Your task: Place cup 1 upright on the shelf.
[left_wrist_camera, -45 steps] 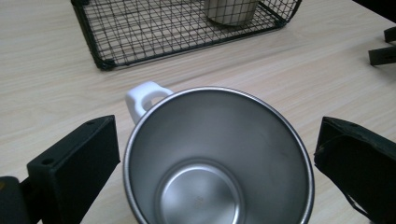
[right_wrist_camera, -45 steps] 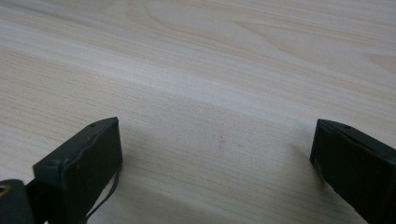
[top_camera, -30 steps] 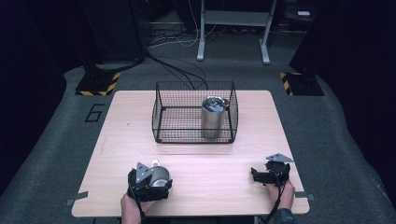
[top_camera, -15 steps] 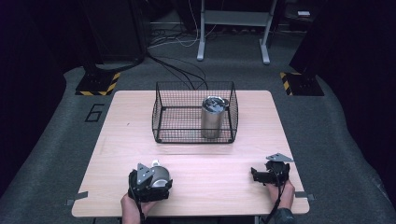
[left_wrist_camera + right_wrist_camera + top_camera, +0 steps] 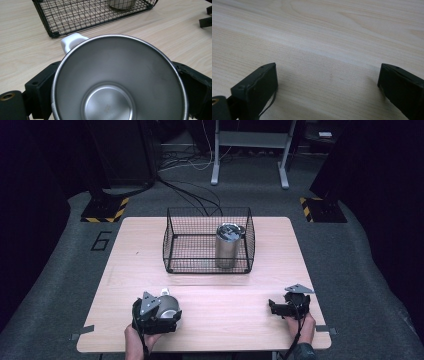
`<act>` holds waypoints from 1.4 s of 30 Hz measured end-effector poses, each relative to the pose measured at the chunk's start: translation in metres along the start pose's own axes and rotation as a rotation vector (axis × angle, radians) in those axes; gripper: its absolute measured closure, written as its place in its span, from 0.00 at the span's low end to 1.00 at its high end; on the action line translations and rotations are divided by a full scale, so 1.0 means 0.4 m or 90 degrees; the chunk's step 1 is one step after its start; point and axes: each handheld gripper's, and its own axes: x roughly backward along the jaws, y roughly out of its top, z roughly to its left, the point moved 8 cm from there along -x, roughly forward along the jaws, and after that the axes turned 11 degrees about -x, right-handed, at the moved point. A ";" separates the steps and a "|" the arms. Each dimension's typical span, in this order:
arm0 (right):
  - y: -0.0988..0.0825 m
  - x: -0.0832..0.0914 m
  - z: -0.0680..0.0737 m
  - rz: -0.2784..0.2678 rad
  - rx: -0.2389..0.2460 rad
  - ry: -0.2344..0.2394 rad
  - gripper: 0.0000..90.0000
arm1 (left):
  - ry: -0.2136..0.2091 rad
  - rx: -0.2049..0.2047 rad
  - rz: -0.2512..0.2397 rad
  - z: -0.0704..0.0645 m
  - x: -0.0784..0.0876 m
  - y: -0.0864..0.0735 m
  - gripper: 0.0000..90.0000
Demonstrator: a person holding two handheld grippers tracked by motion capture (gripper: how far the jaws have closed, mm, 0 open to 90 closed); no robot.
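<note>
Carrying the cup point(image 5: 120, 82) clamped in the left tongs point(image 5: 154, 312) to the basket point(image 5: 208, 240) calls for level travel, right tongs point(image 5: 280, 307) resting wide on the surface point(image 5: 235, 320).

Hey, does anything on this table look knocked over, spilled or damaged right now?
Nothing stands out. The wire basket sits square on the table with a steel canister upright inside. The left gripper holds an empty, dry steel mug with a white handle; the right gripper rests open on bare wood.

We see a basket point(image 5: 172, 245) mid-table point(image 5: 125, 250) with a can point(image 5: 227, 245) in its right end. Before it, our cup point(image 5: 167, 304) sits left.
</note>
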 end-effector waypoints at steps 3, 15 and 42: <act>0.000 0.000 0.000 0.000 0.000 0.000 0.02 | -0.007 -0.003 0.000 0.007 0.007 0.007 0.07; 0.000 0.000 0.000 0.000 0.000 0.000 0.03 | -0.029 -0.025 -0.007 0.026 0.014 0.049 0.07; 0.000 0.000 0.000 0.000 0.000 0.000 0.02 | -0.059 -0.089 -0.014 0.040 0.007 0.149 0.07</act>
